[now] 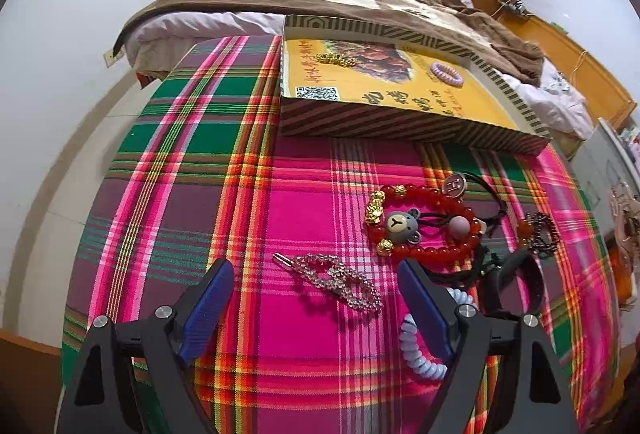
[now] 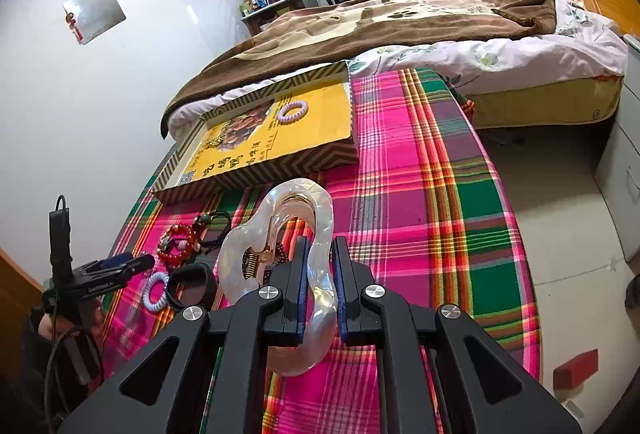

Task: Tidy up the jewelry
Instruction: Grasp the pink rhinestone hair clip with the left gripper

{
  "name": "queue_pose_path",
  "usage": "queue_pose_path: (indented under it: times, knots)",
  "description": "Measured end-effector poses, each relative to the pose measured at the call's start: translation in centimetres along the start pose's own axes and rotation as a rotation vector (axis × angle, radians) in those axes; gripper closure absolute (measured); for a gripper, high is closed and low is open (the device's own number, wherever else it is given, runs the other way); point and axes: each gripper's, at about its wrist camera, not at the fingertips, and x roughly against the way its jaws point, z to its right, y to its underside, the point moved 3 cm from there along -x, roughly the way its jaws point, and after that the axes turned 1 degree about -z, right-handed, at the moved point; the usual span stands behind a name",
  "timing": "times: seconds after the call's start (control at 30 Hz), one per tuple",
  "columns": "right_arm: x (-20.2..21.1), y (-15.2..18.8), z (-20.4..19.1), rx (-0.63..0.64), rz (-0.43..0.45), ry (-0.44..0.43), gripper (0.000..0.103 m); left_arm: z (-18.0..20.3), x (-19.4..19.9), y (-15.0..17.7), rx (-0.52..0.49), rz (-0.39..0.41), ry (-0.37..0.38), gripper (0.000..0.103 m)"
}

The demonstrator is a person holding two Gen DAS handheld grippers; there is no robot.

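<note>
My right gripper (image 2: pixel 318 254) is clamped on one loop of the pearly hair claw (image 2: pixel 280 234), carrying it clear of the plaid cloth (image 2: pixel 420 213), I judge for the striped box (image 2: pixel 280 161) holding the lilac coil tie (image 2: pixel 293 111). My left gripper (image 1: pixel 316 286) hangs with jaws wide, straddling the rhinestone clip (image 1: pixel 340 282), likely my next pick.

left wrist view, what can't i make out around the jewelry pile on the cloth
- Blue coil hair tie: partly hidden behind the left gripper finger.
- Dark bead bracelet: at the distorted right edge, too small to read.
- Black cords: tangled under the red bead bracelet; count unclear.
- Clear hair claw: lower part hidden between the right gripper pads, right wrist view.
</note>
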Motion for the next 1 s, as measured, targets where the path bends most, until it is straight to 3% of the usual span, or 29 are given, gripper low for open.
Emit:
queue_pose_path:
  times: [0.13, 0.27, 0.37, 0.53, 1.0]
  knots:
    - [-0.1, 0.0, 0.0, -0.003, 0.002, -0.007, 0.091, -0.2, 0.3, 0.4, -0.022, 0.016, -0.057, 0.037]
    - [-0.1, 0.0, -0.1, 0.002, 0.009, -0.008, 0.091, -0.7, 0.5, 0.4, -0.016, 0.015, -0.064, 0.045]
    - [-0.1, 0.0, -0.2, -0.002, 0.01, -0.012, 0.091, -0.8, 0.7, 0.4, -0.013, 0.016, -0.057, 0.057]
    - [0.0, 0.0, -0.2, 0.0, 0.012, -0.01, 0.091, -1.0, 1.0, 0.5, -0.002, 0.014, -0.041, 0.084]
    - [0.3, 0.1, -0.1, -0.012, 0.02, -0.007, 0.091, -1.4, 2.2, 0.2, 0.008, 0.049, -0.005, 0.096]
